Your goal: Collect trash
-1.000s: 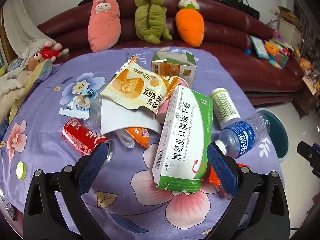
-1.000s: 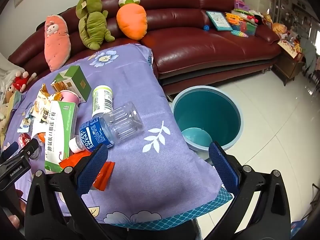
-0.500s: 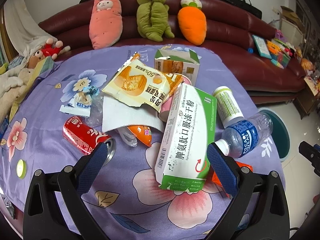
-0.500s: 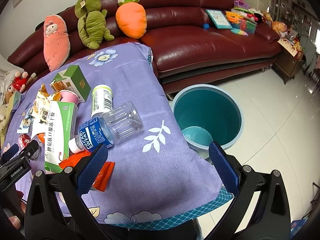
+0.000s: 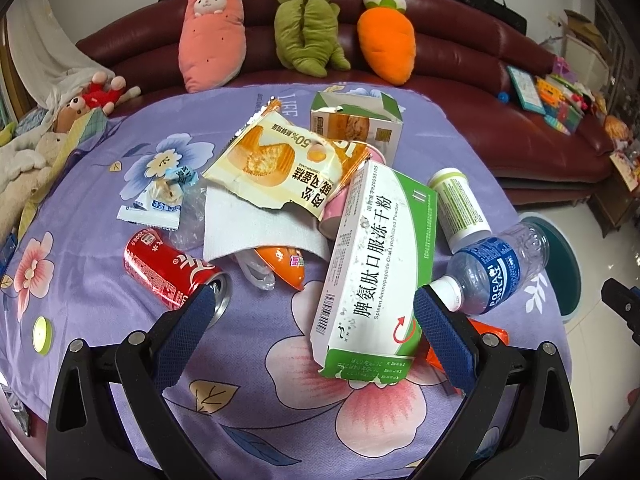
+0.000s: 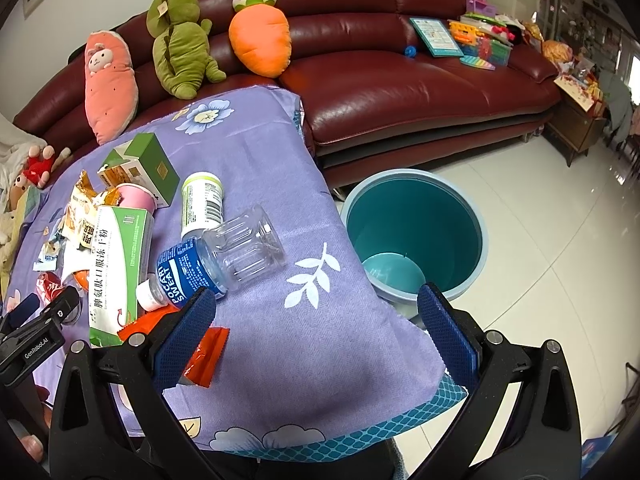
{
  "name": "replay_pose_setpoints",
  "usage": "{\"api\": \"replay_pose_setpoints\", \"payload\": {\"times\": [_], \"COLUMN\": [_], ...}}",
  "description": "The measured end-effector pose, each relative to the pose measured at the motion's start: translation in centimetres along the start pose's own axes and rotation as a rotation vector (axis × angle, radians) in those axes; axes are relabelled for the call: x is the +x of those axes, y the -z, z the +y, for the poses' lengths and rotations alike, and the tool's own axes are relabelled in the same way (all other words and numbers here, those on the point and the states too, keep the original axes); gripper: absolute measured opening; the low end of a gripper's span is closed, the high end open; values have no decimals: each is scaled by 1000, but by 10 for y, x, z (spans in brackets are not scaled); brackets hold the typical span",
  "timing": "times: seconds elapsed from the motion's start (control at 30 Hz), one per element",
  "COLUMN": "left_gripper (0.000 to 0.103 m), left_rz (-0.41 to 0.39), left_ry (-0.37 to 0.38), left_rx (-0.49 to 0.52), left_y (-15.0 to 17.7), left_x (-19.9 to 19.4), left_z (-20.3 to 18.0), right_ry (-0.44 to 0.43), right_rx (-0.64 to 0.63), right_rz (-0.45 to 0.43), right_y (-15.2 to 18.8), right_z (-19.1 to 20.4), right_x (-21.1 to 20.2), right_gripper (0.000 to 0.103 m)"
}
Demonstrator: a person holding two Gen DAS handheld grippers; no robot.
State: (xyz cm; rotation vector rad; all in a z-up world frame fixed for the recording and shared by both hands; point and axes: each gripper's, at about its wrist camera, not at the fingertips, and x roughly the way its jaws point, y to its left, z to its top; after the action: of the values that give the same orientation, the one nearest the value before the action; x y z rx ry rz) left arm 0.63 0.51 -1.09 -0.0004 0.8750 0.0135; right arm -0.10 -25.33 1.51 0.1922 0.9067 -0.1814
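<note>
Trash lies on a purple flowered tablecloth [image 5: 260,368]: a long green-and-white medicine box [image 5: 376,272], a yellow snack wrapper [image 5: 288,164], a white napkin [image 5: 256,228], a red can [image 5: 168,272], a Pocari Sweat bottle [image 5: 492,272], a white pill bottle [image 5: 460,208] and a small green carton [image 5: 356,124]. My left gripper [image 5: 312,320] is open and empty, just short of the medicine box's near end. My right gripper [image 6: 316,320] is open and empty over the table's right edge, near the Pocari bottle [image 6: 224,260]. A teal bin [image 6: 416,236] stands on the floor to the right.
A dark red sofa [image 6: 400,80] with plush toys [image 5: 384,48] runs behind the table. An orange wrapper [image 6: 200,352] lies under my right gripper's left finger. Small sachets [image 5: 160,200] lie at the left. White tiled floor [image 6: 560,260] surrounds the bin.
The left gripper's view has shifted slightly, so the trash pile sits a little to the right. The right gripper has hardly moved. Both stay open.
</note>
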Motion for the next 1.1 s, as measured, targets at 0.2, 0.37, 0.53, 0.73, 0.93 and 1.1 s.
{"api": "replay_pose_setpoints", "payload": {"times": [0.2, 0.37, 0.53, 0.73, 0.93, 1.1], "left_gripper": [99, 99, 99, 99, 99, 99], "left_rz": [7, 15, 18, 18, 53, 61], "left_ry": [-2, -2, -1, -6, 33, 40], "left_rx": [4, 4, 6, 2, -5, 12], "left_y": [0, 0, 0, -1, -4, -9], "left_x": [2, 5, 6, 10, 23, 32], "left_z": [-1, -1, -1, 2, 15, 23], "right_ry": [-1, 1, 2, -24, -66, -135], "right_rx": [6, 4, 0, 12, 25, 60], "right_rz": [-1, -3, 3, 19, 87, 149], "right_y": [-1, -5, -8, -11, -16, -23], "right_z": [-1, -1, 0, 2, 13, 25], "right_x": [-1, -1, -1, 5, 29, 56], "right_gripper": [97, 97, 97, 97, 97, 97]}}
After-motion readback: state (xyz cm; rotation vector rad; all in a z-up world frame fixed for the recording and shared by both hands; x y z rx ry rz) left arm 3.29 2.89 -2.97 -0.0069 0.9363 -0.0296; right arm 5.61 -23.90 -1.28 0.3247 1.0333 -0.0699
